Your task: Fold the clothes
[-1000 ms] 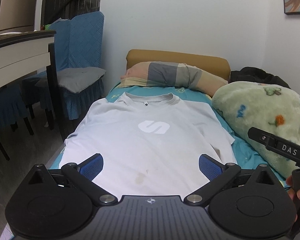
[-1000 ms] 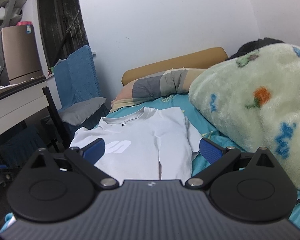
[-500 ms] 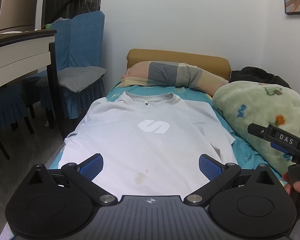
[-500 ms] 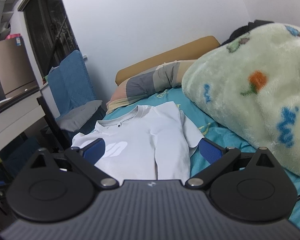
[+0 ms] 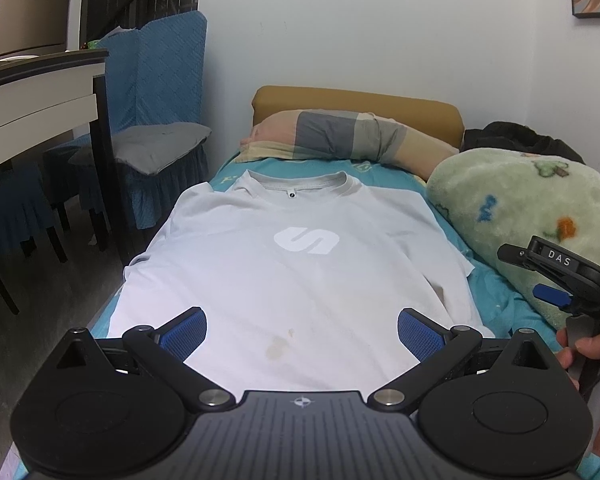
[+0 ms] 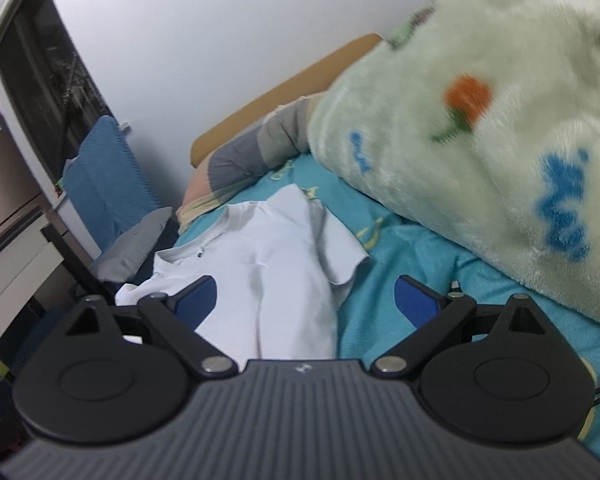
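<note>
T-shirt flat on bed, collar away from me, both grippers spread wide and empty.

The white T-shirt lies face up on the bed, long axis running straight ahead from hem to collar. My left gripper hangs over the hem, centred. My right gripper sits at the shirt's right edge, nearest the right sleeve, which appears loose beside the fleece blanket; the view is blurred.
</note>
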`<state>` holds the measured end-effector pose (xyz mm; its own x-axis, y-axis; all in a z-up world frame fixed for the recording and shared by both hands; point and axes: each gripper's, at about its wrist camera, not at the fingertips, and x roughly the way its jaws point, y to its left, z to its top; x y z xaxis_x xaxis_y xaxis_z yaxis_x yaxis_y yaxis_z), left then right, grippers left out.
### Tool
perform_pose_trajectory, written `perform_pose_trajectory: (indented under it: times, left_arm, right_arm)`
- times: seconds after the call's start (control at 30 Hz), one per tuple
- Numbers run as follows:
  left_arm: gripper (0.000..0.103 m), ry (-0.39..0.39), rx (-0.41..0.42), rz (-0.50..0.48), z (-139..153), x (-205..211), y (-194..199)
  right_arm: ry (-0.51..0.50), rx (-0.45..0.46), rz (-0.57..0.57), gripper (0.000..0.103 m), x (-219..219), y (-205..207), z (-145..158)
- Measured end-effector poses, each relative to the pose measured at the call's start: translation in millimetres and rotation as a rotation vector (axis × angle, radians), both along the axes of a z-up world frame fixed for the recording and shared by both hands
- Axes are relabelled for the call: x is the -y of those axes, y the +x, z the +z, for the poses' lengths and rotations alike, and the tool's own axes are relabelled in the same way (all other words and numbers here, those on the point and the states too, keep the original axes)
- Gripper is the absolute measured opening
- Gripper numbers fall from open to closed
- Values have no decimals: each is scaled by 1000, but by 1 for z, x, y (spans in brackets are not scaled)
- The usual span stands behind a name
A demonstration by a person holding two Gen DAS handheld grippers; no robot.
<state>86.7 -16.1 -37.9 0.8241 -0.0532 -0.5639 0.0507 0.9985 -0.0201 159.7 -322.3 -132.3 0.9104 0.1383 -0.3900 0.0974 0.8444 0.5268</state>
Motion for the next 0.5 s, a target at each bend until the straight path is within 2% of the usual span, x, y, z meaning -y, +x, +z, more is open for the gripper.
perform_pose_trajectory:
  times: [0.1,0.13,0.17,0.27,0.5]
  left_arm:
    - [103,2,-7,1,-2,0,2]
    - [103,1,-9,2,-3,0,3]
    - [103,0,-11,2,-3,0,4]
    - [103,-2,-17,5,-5,0,6]
    - [103,-40,-24,11,-9,-2,10]
  right_arm:
    - [50,-13,-15,90,10,8,-9]
    - [68,-19,-18,84,14,10,-11]
    - [81,-28,-26,82,19,13,-13]
    - [158,-21,-48,82,34,18,-21]
    - [433,-50,-88,81,53,41,-56]
